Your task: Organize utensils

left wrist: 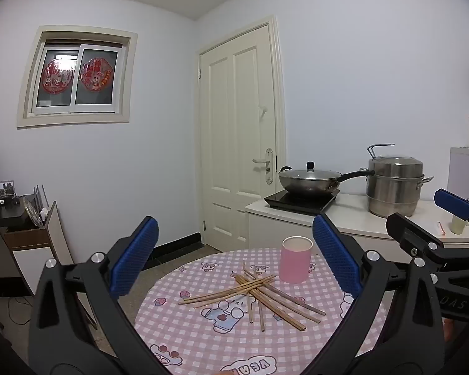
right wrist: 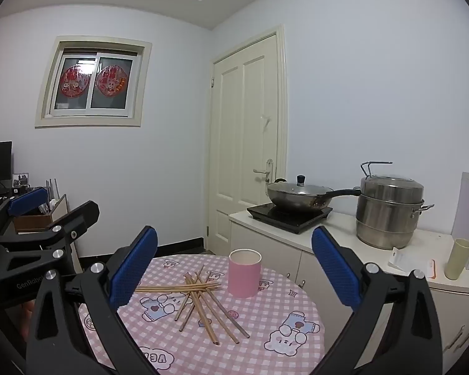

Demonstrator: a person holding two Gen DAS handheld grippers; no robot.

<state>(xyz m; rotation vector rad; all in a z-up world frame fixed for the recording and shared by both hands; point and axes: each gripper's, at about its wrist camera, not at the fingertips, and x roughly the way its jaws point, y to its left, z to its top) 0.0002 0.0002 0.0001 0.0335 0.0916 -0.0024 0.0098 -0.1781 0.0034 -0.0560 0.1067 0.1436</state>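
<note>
Several wooden chopsticks (left wrist: 259,293) (right wrist: 200,297) lie criss-crossed in a loose pile on a round table with a pink checked cloth (left wrist: 203,337) (right wrist: 265,318). A pink cup (left wrist: 295,259) (right wrist: 244,272) stands upright just behind the pile, to its right. My left gripper (left wrist: 234,259) hovers open above the near side of the table, nothing between its blue pads. My right gripper (right wrist: 234,262) is open too and holds nothing. It also shows at the right edge of the left wrist view, and the left gripper shows at the left edge of the right wrist view.
Behind the table a white counter (left wrist: 353,215) (right wrist: 344,228) carries an induction hob with a lidded wok (left wrist: 309,178) (right wrist: 297,197), a steel steamer pot (left wrist: 394,184) (right wrist: 387,209) and a pale yellow cup (right wrist: 458,257). A white door (left wrist: 237,131) is behind. A dark desk and shelf (left wrist: 31,228) stand at the left.
</note>
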